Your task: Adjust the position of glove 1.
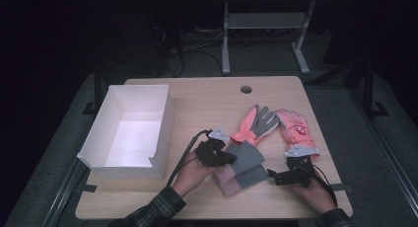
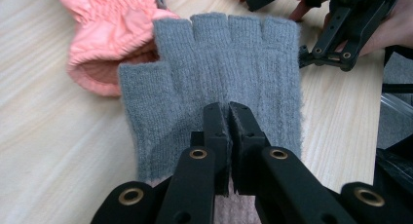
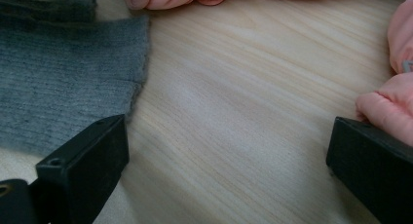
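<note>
Near the front edge of the wooden tabletop (image 1: 207,96), a grey fingerless knit glove (image 2: 219,73) is pinched by the left gripper (image 2: 229,114), whose jaws are closed almost fully on a fold of the knit at the glove's middle. This glove is laid flat, its short finger stubs pointed away from the gripper, with a second grey fingerless glove (image 1: 254,176) seen just beside it in the high view. Just beyond the grey glove, touching its thumb side, a pink padded winter glove (image 2: 109,36) is seen, cuff opening towards the gripper; its partner (image 1: 295,126) is laid to the right of it. The right gripper (image 3: 229,151) is held to the right of the grey gloves with its jaws spread wide over bare wood, nothing gripped. Well to the left of the grey gloves, a white open box (image 1: 129,131) is placed.
</note>
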The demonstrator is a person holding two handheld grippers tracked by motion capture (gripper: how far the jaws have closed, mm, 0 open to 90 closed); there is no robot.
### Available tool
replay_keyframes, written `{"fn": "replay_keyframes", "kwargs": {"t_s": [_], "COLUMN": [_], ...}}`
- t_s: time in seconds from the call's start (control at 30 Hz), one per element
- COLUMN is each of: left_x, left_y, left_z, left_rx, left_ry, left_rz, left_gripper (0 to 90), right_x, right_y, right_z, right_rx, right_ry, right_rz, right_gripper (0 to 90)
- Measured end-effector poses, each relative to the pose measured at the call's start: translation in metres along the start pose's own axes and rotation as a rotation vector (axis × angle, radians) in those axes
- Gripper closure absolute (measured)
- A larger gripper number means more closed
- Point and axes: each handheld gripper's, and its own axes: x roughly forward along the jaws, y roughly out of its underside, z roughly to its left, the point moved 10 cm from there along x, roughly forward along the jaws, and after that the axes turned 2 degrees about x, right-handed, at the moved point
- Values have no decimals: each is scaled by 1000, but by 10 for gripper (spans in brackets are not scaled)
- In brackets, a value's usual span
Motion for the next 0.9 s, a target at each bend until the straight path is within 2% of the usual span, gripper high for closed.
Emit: {"fn": "replay_keyframes", "kwargs": {"t_s": [0.17, 0.33, 0.53, 0.6, 0.7, 0.9], "left_x": [10, 18, 27, 29, 33, 36], "left_y": [4, 10, 15, 18, 21, 23], "left_z": [-11, -12, -14, -13, -13, -15], "left_rx": [0, 29, 10, 31, 47, 43], "left_ry": [27, 3, 0, -5, -21, -26], "left_rz": [23, 53, 72, 97, 110, 114], "left_gripper": [868, 868, 867, 867, 866, 857], "right_x": [0, 0, 0, 0, 0, 0], "right_y": [0, 0, 0, 0, 0, 0], "right_z": [0, 0, 0, 0, 0, 0], "right_rx": [0, 0, 0, 0, 0, -1], "right_ry": [1, 0, 0, 0, 0, 1], "right_rz": [0, 1, 1, 1, 1, 0], "right_gripper": [12, 12, 12, 12, 12, 12]}}
